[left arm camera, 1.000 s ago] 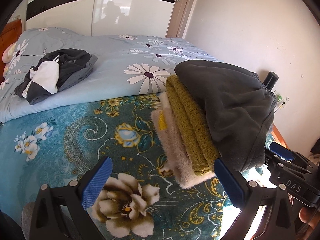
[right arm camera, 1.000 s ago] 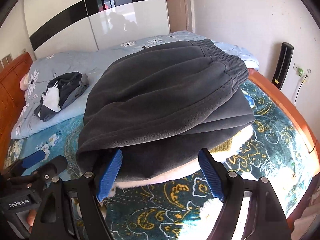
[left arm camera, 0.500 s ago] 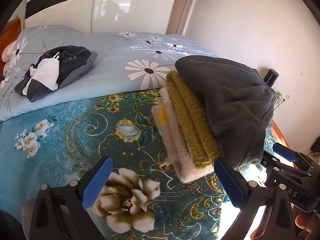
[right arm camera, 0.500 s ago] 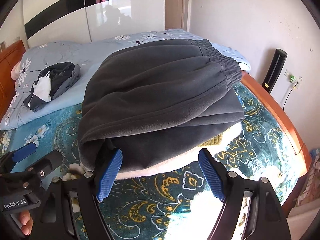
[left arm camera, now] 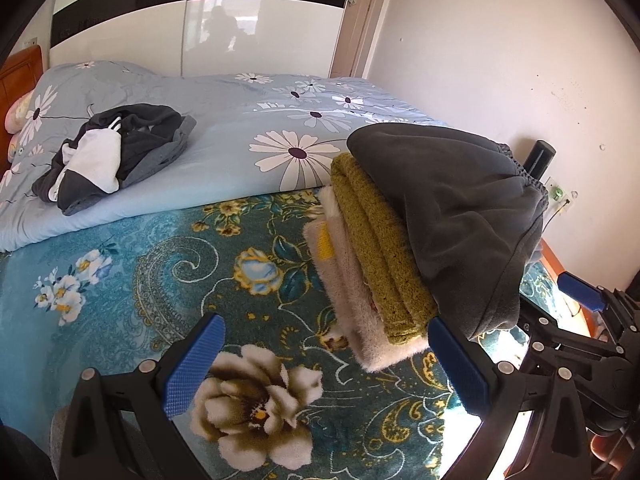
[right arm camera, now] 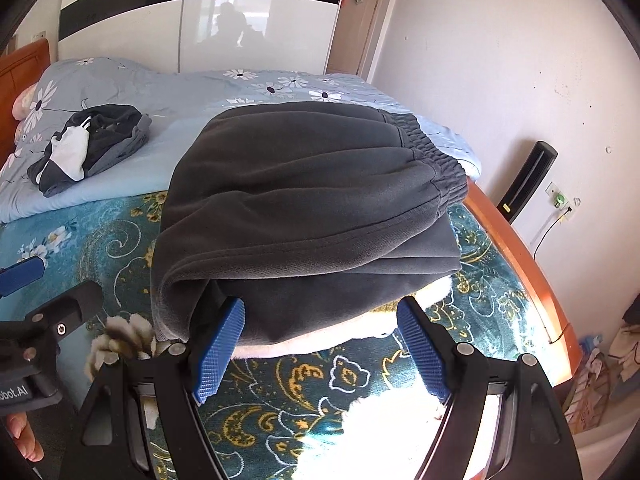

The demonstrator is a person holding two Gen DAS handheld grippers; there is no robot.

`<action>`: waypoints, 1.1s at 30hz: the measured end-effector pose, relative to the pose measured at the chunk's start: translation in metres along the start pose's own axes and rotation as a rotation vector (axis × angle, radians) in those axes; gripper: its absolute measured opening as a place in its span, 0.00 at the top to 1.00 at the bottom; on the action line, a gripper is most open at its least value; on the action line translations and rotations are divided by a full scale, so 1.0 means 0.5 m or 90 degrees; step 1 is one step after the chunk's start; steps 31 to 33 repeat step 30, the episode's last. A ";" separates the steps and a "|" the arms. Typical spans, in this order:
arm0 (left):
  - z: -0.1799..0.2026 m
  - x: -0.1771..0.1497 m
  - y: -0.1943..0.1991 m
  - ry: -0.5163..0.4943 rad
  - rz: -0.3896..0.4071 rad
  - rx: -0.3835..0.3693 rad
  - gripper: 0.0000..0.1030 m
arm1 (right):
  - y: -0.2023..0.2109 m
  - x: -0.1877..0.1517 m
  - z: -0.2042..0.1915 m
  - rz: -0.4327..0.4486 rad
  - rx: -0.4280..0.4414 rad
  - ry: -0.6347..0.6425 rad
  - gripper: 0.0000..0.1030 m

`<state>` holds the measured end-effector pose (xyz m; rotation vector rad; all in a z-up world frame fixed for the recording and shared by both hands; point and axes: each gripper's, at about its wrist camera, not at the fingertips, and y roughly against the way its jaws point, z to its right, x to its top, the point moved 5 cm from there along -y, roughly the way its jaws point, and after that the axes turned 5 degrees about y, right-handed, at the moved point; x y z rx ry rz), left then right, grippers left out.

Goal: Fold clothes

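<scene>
A folded stack lies on the teal floral blanket [left arm camera: 120, 280]: a white fluffy piece [left arm camera: 352, 312] at the bottom, an olive knit [left arm camera: 380, 240] on it, dark grey trousers [left arm camera: 452, 208] [right arm camera: 312, 208] on top. My left gripper [left arm camera: 326, 364] stands open in front of the stack's left end, with nothing between its blue pads. My right gripper [right arm camera: 320, 348] is open at the stack's near edge. The trousers' hem hangs just past its left pad, not pinched. An unfolded dark and white heap [left arm camera: 112, 160] [right arm camera: 88, 148] lies far left on the daisy duvet.
The light-blue daisy duvet [left arm camera: 240, 120] covers the far half of the bed. The wooden bed frame [right arm camera: 516, 264] curves along the right, with a black upright device [right arm camera: 528, 180] at the wall. A glossy wardrobe [right arm camera: 240, 20] stands behind. A person's fingers [right arm camera: 24, 436] hold the left gripper [right arm camera: 52, 284].
The right gripper has rolled a little and shifted sideways along the stack's near edge; its jaws stay equally wide. The stack and the left gripper have not moved.
</scene>
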<state>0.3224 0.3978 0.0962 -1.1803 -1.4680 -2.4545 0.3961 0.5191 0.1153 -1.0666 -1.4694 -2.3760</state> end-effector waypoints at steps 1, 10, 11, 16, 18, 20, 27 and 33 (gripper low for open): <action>0.003 -0.001 0.000 -0.004 0.000 -0.001 0.00 | 0.004 0.001 -0.001 0.005 -0.005 0.004 0.23; 0.027 -0.010 0.004 -0.044 0.011 -0.008 0.00 | 0.002 0.005 -0.006 0.011 -0.009 0.017 0.23; 0.029 -0.010 0.004 -0.047 0.011 -0.009 0.00 | -0.001 0.005 -0.007 0.008 -0.007 0.016 0.23; 0.032 -0.009 0.003 -0.043 0.006 -0.021 0.00 | -0.007 0.005 -0.007 0.006 -0.003 0.012 0.23; 0.033 -0.012 0.001 -0.040 0.000 -0.027 0.00 | -0.008 0.002 -0.004 0.003 -0.001 0.009 0.23; 0.034 -0.016 -0.001 -0.037 -0.004 -0.030 0.00 | -0.012 -0.002 0.000 -0.003 -0.003 0.005 0.23; 0.039 -0.019 0.001 -0.045 0.003 -0.027 0.00 | -0.026 -0.017 0.014 -0.035 -0.011 -0.026 0.23; 0.037 -0.018 0.005 -0.044 0.008 -0.025 0.00 | -0.025 -0.025 0.020 -0.049 -0.014 -0.034 0.23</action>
